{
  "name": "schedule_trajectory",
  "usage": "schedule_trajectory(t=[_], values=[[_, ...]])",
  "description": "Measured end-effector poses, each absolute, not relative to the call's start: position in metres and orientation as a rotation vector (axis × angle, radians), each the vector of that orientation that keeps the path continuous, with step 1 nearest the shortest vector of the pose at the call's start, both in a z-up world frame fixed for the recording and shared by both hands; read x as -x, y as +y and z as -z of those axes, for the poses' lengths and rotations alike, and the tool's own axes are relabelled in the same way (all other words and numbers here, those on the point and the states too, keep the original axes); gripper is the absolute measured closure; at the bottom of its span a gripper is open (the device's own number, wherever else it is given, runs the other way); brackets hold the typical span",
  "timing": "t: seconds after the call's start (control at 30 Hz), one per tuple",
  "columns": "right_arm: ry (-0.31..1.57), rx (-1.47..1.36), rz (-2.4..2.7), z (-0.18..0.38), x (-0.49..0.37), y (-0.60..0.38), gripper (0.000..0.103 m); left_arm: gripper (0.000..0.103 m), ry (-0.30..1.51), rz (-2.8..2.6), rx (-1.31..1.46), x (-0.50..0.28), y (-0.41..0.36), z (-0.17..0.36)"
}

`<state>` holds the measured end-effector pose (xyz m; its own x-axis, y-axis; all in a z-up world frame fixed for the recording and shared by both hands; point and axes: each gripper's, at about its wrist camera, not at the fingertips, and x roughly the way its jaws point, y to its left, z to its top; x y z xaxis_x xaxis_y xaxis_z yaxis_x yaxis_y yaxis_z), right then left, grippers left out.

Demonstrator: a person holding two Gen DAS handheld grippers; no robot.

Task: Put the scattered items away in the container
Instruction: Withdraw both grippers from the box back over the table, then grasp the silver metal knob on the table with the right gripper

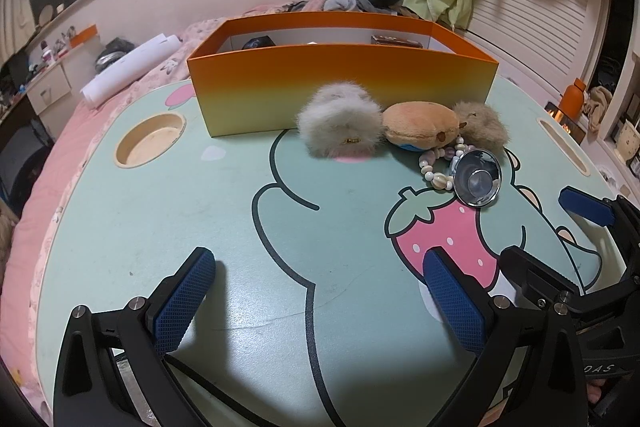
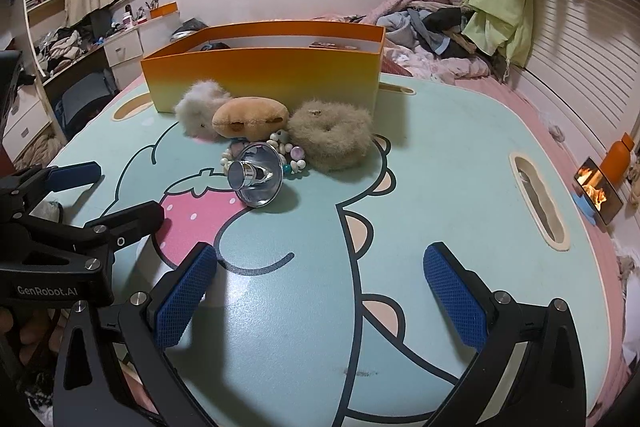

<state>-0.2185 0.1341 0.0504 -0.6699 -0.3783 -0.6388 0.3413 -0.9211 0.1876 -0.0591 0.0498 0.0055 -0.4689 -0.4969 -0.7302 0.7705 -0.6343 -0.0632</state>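
Nearest the lens: left hand-held gripper (image 1: 320, 301), blue textured pads spread wide, nothing between them, hovering over the mint-green cartoon-printed bench (image 1: 140, 227). Same for the right hand-held gripper (image 2: 320, 301): jaws fully apart, empty, poised just beside its partner.

Still scattered, clustered just in front of the orange-to-yellow cardboard box (image 1: 344, 83): pale grey fluffy scrunchie (image 1: 340, 125) touching the box wall, tan plush bun-shaped toy (image 1: 420, 125) pressed beside it, brown fluffy scrunchie (image 2: 330, 135) on the far right, pastel beaded bracelet (image 1: 434, 167) partly tucked under the toy, shiny chrome funnel-shaped cup (image 2: 258, 175) lying over the beads. Box already holding a few dark items, hard to identify.

Likely next: taking the chrome cup first, being closest and on top. Tipped on its side, long axis slanting across the bench, flared mouth turned toward the left gripper, narrow base toward the right one. Best approached across the narrow neck rather than the slippery flare; slow closing advised, since polished metal may roll or drag the bracelet along.
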Motion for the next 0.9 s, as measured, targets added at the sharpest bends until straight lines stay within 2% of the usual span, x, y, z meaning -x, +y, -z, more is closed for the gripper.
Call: schedule_trajectory(t=[0.27, 0.5, 0.57, 0.63, 0.7, 0.73, 0.8, 0.87, 0.9], values=[[-0.081, -0.995, 2.557, -0.052, 0.219, 0.134, 0.0, 0.0, 0.504, 2.131, -0.888, 0.062, 0.051, -0.006], [-0.188, -0.961, 2.514, -0.073, 0.237, 0.134, 0.0, 0.0, 0.514, 2.111, -0.878, 0.059, 0.046, -0.006], [-0.125, -0.991, 2.537, -0.078, 0.248, 0.124, 0.001, 0.0, 0.506, 2.118, -0.881, 0.059, 0.044, -0.006], [-0.1, -1.017, 2.514, -0.078, 0.26, 0.115, 0.009, 0.0, 0.506, 2.119, -0.881, 0.06, 0.044, -0.007], [-0.1, -1.055, 2.485, -0.076, 0.267, 0.107, 0.029, 0.0, 0.506, 2.119, -0.881, 0.06, 0.043, -0.007], [-0.09, -1.08, 2.473, -0.075, 0.27, 0.103, 0.034, 0.0, 0.505, 2.12, -0.881, 0.06, 0.043, -0.007], [-0.094, -1.099, 2.43, -0.072, 0.272, 0.1, 0.057, 0.0, 0.504, 2.119, -0.881, 0.06, 0.043, -0.007], [-0.087, -1.079, 2.445, -0.072, 0.267, 0.101, 0.071, 0.0, 0.507, 2.119, -0.88, 0.059, 0.042, -0.007], [-0.097, -1.072, 2.439, -0.072, 0.264, 0.103, 0.071, 0.0, 0.506, 2.119, -0.88, 0.06, 0.043, -0.007]])
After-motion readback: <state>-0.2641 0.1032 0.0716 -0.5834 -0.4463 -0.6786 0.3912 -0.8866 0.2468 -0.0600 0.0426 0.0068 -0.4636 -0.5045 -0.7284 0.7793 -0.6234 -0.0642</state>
